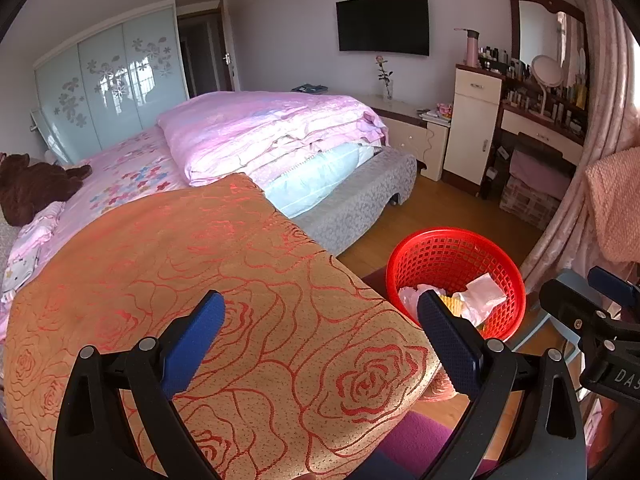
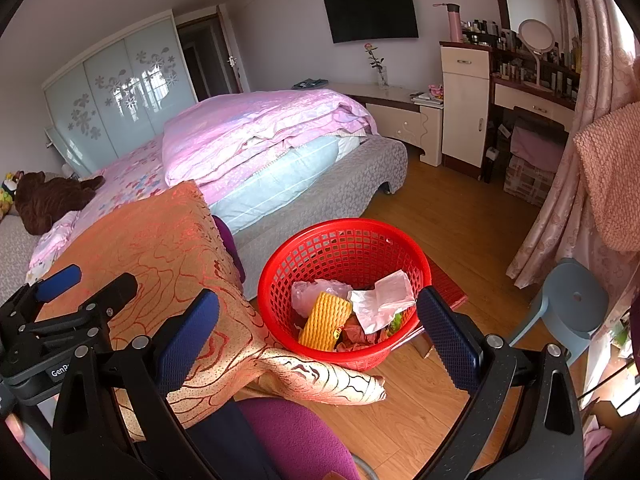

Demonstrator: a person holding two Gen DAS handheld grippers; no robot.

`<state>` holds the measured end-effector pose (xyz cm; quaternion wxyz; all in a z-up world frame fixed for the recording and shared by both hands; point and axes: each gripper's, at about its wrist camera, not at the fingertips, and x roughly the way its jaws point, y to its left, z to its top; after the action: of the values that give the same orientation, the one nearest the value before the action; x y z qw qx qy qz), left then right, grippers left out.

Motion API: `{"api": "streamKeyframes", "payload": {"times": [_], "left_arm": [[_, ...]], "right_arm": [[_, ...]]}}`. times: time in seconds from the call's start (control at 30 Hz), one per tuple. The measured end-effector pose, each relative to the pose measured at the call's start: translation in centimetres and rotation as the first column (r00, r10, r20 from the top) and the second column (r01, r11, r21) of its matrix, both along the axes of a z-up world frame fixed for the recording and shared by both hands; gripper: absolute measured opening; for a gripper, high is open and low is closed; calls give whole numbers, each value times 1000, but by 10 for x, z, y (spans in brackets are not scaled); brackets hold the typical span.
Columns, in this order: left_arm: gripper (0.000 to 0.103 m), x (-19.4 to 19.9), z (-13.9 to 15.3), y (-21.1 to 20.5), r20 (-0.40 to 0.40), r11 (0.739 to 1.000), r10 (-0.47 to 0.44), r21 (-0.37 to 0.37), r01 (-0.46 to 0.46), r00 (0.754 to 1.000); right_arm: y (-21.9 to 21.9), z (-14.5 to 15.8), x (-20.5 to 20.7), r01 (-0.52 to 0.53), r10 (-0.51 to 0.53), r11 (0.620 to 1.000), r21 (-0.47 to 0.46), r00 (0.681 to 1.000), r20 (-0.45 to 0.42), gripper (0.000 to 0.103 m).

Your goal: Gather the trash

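Observation:
A red mesh basket [image 2: 344, 248] stands on the wooden floor beside the bed, holding trash: a yellow foam net [image 2: 324, 320], crumpled white paper [image 2: 380, 300] and pinkish plastic [image 2: 312, 292]. The same basket [image 1: 452, 256] shows at right in the left wrist view. My right gripper [image 2: 316, 340] is open just in front of and above the basket, nothing between its fingers. My left gripper [image 1: 320, 344] is open over an orange rose-patterned cloth [image 1: 200, 280], empty. Each gripper appears at the edge of the other's view.
A bed with a folded pink quilt [image 2: 256, 136] fills the left. A grey plastic stool [image 2: 568, 304] stands at right by pink curtains [image 2: 580, 160]. A dresser with a mirror [image 2: 532, 64] and a cabinet line the far wall. Purple fabric [image 2: 296, 436] lies below.

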<state>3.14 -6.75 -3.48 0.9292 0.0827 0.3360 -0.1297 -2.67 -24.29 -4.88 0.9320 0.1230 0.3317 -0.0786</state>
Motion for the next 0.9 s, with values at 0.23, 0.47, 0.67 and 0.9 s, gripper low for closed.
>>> {"api": "streamKeyframes", "payload": {"times": [0.23, 0.47, 0.67, 0.9], "left_arm": [[93, -2, -1, -1, 1, 1000, -8, 6, 8, 1000], [93, -4, 2, -1, 10, 1000, -25, -11, 25, 1000], [93, -10, 7, -6, 50, 999, -36, 8, 36, 998], [93, -5, 7, 5, 11, 999, -28, -22, 29, 1000]], "right_arm": [[1, -1, 0, 0, 0, 1000, 0, 1000, 0, 96], [-1, 0, 0, 0, 0, 1000, 1, 1000, -1, 96], [1, -6, -3, 7, -7, 1000, 4, 1000, -7, 96], [-2, -9, 2, 9, -9, 1000, 2, 1000, -29, 96]]}}
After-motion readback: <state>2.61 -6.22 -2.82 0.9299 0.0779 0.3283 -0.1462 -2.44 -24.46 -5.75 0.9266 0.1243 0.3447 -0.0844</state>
